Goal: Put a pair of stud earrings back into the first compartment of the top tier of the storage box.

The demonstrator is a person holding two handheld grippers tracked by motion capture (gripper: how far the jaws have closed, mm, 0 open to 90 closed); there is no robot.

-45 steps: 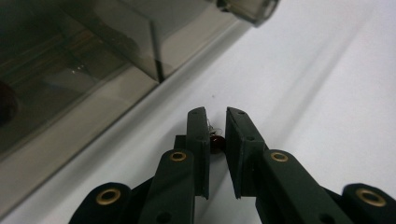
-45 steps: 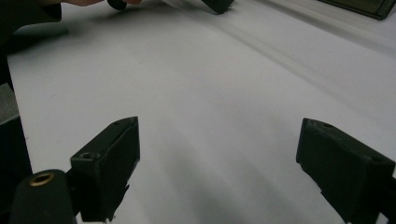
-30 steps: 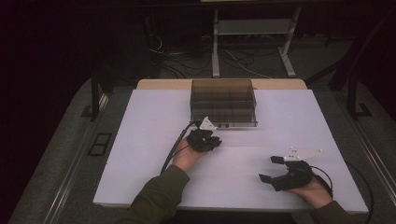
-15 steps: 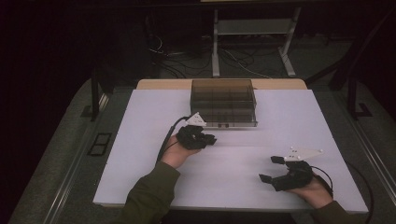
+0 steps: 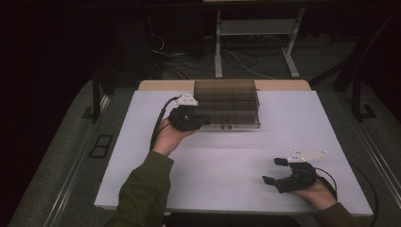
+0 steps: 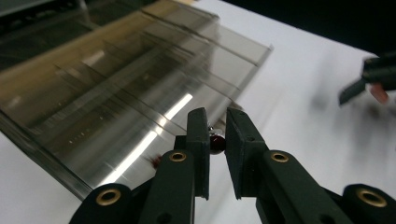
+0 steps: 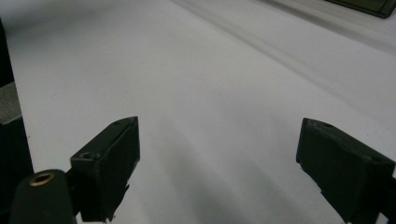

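A smoky see-through compartment box (image 5: pixel 227 105) stands at the far middle of the white table (image 5: pixel 293 127). My left gripper (image 5: pixel 204 121) hovers at the box's front left corner, lifted off the table. In the left gripper view its jaws (image 6: pixel 215 119) are shut on a small dark red round piece (image 6: pixel 217 143) with a shiny bit on it, above the box's lid (image 6: pixel 116 93). My right gripper (image 5: pixel 272 170) rests near the table's front right, jaws wide apart with nothing between them (image 7: pixel 219 125).
A faint red glint (image 6: pixel 156 161) shows on the box lid below the jaws. The right gripper (image 6: pixel 369 79) appears far off at the upper right of the left gripper view. Cables and a metal stand (image 5: pixel 255 42) lie on the floor beyond the table.
My left gripper has risen and moved away from me and leftward, up to the box's front left corner, still shut on the small red piece. The right gripper has kept still.
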